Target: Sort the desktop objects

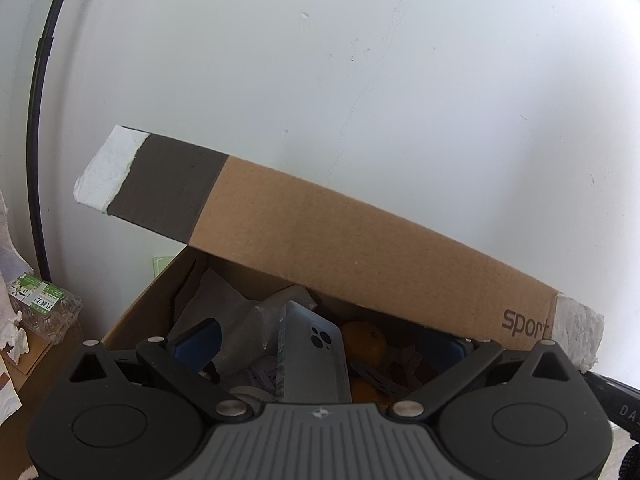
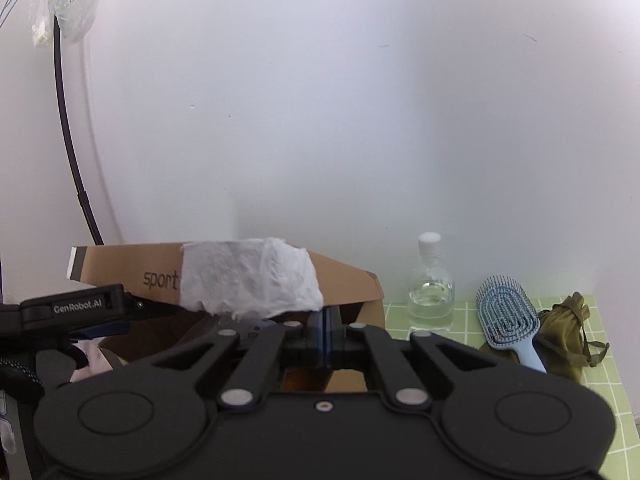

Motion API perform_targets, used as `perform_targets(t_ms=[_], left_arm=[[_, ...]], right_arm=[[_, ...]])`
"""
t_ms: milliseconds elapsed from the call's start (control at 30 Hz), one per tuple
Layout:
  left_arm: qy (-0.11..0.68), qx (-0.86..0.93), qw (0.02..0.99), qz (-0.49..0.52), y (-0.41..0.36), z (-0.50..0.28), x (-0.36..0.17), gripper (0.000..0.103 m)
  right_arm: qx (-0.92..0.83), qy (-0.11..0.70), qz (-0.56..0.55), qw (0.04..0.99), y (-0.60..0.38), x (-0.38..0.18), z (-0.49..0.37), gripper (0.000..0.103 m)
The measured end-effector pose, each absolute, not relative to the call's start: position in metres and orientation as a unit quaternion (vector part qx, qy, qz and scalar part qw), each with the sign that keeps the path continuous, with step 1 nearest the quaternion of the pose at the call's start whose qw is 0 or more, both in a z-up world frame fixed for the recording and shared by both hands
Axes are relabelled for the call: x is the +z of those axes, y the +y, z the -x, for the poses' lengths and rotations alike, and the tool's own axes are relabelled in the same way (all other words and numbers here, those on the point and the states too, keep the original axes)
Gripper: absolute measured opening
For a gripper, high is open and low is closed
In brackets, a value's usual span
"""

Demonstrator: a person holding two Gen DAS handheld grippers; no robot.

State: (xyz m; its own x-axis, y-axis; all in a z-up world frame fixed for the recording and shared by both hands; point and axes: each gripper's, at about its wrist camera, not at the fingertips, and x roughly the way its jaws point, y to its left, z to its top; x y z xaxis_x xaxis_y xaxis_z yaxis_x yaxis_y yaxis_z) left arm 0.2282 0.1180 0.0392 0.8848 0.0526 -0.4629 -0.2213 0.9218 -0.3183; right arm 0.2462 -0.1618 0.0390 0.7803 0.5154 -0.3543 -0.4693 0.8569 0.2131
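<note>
A brown cardboard box [image 1: 136, 312] stands open in the left wrist view, its lid flap [image 1: 340, 240] raised over it. Inside lie a grey phone case [image 1: 312, 360], oranges [image 1: 364, 340], crumpled paper and small clips. My left gripper [image 1: 320, 350] is open, its blue-padded fingers [image 1: 200, 340] spread wide over the box. In the right wrist view the same box [image 2: 360, 284] shows with white torn tape [image 2: 248, 276] on the flap. My right gripper [image 2: 326, 340] is shut, its pads pressed together at the box's near edge; whether anything is between them is hidden.
On a green grid mat [image 2: 600, 400] at the right stand a clear water bottle [image 2: 431, 284], a blue hairbrush [image 2: 508, 316] and an olive drawstring pouch [image 2: 568, 332]. A clear plastic package [image 1: 40, 304] sits left of the box. A black cable [image 1: 36, 120] runs up the white wall.
</note>
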Motion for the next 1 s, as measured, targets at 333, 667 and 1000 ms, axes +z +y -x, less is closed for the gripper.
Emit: perform_targets(t_ms=[333,667,1000], left_arm=[[0.216,0.039,0.964,0.152,0.115,-0.185,0.037,0.103],[0.132,0.043,0.988,0.066,0.107,-0.198,0.067,0.103],[0.188,0.068,0.979,0.049,0.103,-0.238,0.029,0.103]], right_arm=[[0.254,0.224,-0.061,0.939,-0.16,0.027,-0.244,0.002],[0.243,0.248,-0.07,0.935,-0.158,0.012,-0.237,0.002],[0.22,0.256,-0.041,0.94,-0.157,-0.003,-0.234,0.004]])
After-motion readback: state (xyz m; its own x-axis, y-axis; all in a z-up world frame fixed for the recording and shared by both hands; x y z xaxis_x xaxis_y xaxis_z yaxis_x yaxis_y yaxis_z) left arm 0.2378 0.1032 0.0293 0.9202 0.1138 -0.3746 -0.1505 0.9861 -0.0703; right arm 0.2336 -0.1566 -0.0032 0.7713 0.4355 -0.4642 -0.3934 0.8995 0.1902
